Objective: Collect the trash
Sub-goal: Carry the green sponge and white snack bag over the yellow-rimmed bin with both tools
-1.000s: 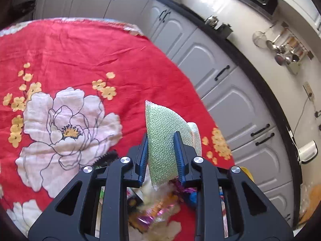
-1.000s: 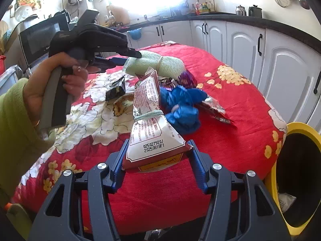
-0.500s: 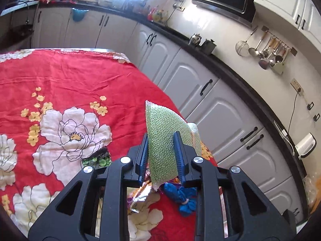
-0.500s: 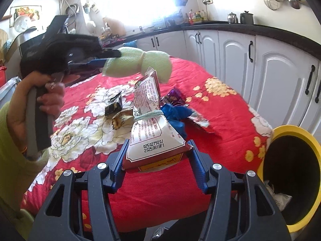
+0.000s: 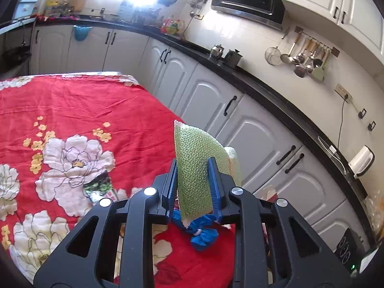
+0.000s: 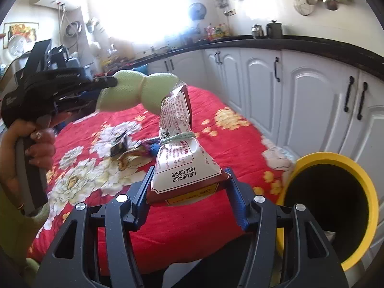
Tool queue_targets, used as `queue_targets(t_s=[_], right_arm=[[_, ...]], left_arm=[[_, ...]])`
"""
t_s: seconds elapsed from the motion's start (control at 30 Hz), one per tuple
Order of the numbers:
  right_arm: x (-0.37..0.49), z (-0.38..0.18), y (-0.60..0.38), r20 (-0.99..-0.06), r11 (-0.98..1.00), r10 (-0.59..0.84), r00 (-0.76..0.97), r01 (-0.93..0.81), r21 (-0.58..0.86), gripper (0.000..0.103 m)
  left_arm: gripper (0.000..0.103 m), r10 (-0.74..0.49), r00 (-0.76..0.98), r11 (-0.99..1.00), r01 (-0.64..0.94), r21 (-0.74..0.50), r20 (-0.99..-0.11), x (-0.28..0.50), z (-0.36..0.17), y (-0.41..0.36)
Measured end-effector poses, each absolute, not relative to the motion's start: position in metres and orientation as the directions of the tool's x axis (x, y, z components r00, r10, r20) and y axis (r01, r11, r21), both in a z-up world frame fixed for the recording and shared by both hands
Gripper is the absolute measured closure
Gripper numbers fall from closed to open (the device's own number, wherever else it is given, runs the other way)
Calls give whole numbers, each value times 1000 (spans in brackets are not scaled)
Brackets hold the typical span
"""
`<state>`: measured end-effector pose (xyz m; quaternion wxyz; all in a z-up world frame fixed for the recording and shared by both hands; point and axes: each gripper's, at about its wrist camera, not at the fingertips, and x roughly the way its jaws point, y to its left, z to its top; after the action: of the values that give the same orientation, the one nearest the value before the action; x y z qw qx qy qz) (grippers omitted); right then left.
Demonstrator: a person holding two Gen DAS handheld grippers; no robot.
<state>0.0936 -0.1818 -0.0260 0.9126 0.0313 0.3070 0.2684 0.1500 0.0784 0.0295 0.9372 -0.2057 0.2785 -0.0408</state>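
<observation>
L hand-held gripper (image 5: 194, 182): jaws narrow, pinched on a green foam net (image 5: 193, 168) that stands up btwn the pads and curls over to the right past the tips. From the R wrist view the same net (image 6: 134, 91) sticks out sideways from the L hand-held gripper (image 6: 105, 88), clear of the cloth, w/ a hand (image 6: 36, 144) wrapped round the grey grip.

R hand-held gripper (image 6: 189, 187): jaws about half wide, clamped on the base of a snack bag (image 6: 182, 168), red/white w/ a printed date code facing the cam. Bag stands upright, neck tied w/ a pale green band (image 6: 177, 137), top crumpled and leaning a bit right.

Both sit over a counter w/ a red flowered cloth (image 6: 216, 144). Below and just ahead of the L tips: a blue crumpled wad (image 5: 204, 232) on the cloth. Left of the L jaws, near: a dark green-patterned wrapper (image 5: 99, 184). Ahead of the R jaws, behind the bag: a small dark wrapper (image 6: 118, 145), a brownish crumpled one (image 6: 130, 158) just beside it, plus a bit of purple/blue mostly hidden by the bag.

Yellow bin (image 6: 340, 213): right of and below the R hand-held gripper, off the counter edge, mouth tipped toward the cam, dark inside.

White cabinets (image 5: 211, 100) run along the far side, right of both.
</observation>
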Motion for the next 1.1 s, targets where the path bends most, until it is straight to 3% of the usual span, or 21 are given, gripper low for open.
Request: queue_targets(t_s=[1.1], right_arm=[[94, -19, -293, -522, 935, 352, 777, -272, 225, 49]], left_arm=[[85, -305, 813, 933, 150, -328, -496, 155, 33, -38]])
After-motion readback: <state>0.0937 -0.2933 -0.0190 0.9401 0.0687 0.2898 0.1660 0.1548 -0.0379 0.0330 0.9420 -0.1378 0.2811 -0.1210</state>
